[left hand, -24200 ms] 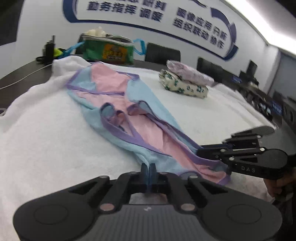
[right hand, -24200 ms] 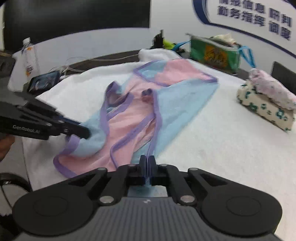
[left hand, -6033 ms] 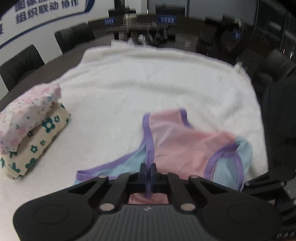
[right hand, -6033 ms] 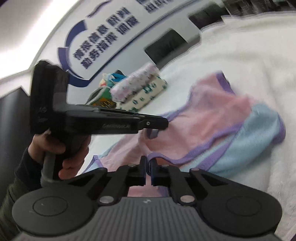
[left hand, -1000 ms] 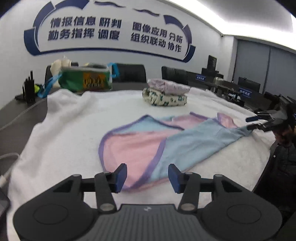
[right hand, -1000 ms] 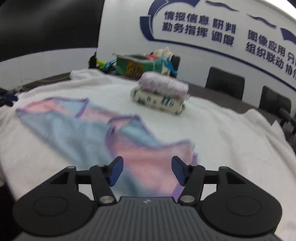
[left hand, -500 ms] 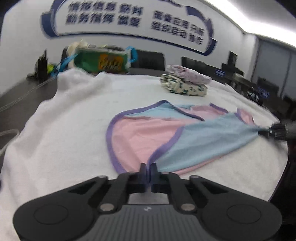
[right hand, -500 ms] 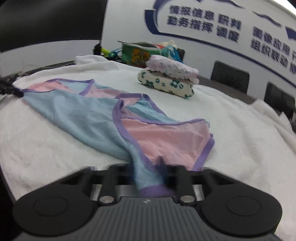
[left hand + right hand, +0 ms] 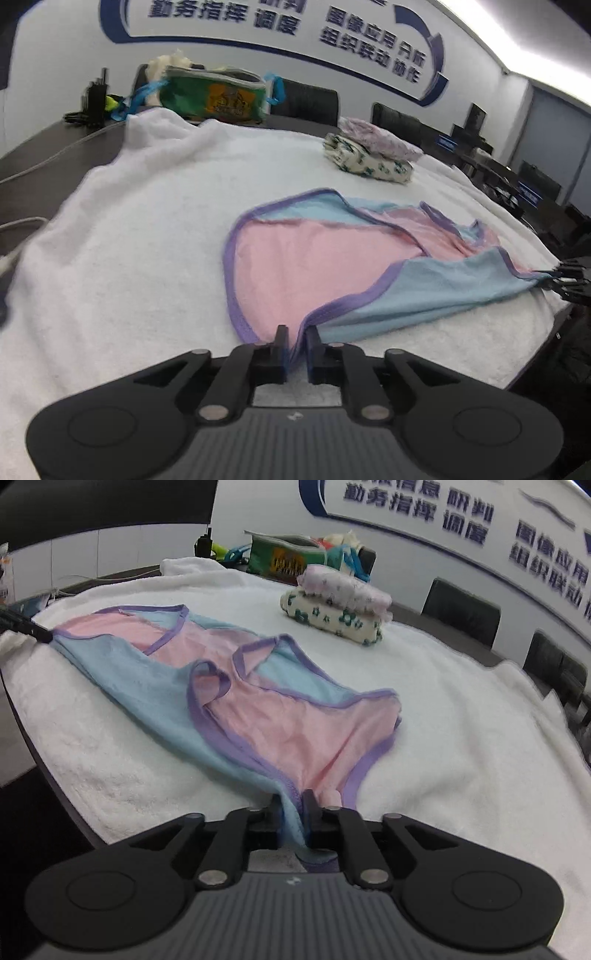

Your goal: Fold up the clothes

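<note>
Pink-and-blue garment (image 9: 332,258) lies stretched on the white towel (image 9: 129,240) — left gripper (image 9: 294,341) and right gripper (image 9: 291,808) each pinch an end; uneven pulling risks slipping the thin hem free.

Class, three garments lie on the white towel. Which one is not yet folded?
The pink and blue garment with purple trim: it lies spread out, gripped at opposite ends, while the purple-flowered bundle and green-flowered bundle sit folded and stacked.
</note>
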`<action>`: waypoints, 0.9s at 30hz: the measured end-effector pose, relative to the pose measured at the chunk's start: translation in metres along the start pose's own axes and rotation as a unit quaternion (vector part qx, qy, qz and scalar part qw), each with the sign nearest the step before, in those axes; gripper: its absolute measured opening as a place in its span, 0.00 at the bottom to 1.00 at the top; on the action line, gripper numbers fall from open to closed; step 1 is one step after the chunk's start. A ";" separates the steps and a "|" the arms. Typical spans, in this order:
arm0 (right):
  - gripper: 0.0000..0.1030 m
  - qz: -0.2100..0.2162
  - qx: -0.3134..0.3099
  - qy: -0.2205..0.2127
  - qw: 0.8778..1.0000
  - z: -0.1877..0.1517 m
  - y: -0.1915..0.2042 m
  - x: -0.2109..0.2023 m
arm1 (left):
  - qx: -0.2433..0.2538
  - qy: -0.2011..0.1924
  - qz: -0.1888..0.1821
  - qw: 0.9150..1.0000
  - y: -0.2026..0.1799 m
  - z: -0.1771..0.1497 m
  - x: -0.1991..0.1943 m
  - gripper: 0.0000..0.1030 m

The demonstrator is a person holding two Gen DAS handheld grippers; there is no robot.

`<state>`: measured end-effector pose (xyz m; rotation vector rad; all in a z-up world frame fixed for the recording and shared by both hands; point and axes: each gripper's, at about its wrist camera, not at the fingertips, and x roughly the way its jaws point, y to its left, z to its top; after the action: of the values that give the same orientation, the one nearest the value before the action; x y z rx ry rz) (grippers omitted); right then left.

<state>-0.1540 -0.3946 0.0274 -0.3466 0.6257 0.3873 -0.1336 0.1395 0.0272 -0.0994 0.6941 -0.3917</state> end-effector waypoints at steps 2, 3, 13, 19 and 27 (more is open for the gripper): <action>0.14 0.012 0.012 -0.028 0.999 0.008 0.001 -0.010 | -0.009 -0.043 0.006 0.999 -0.003 0.005 -0.020 0.21; 0.15 0.020 0.017 -0.044 0.999 0.013 0.002 -0.014 | -0.011 -0.060 -0.005 0.998 -0.006 0.008 -0.026 0.22; 0.19 0.122 -0.035 -0.019 0.992 0.046 0.054 0.062 | 0.056 -0.001 -0.008 0.998 -0.047 0.000 0.036 0.19; 0.49 0.089 0.020 -0.077 0.993 0.062 0.009 0.024 | 0.008 -0.036 0.006 0.999 -0.014 0.053 0.006 0.36; 0.61 0.092 0.056 -0.050 0.993 0.168 -0.008 0.128 | 0.074 0.048 -0.047 0.995 -0.055 0.167 0.132 0.68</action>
<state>0.0278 -0.2991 0.0766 -0.1620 0.5808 0.5412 0.0483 0.0318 0.0881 0.0274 0.7548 -0.5406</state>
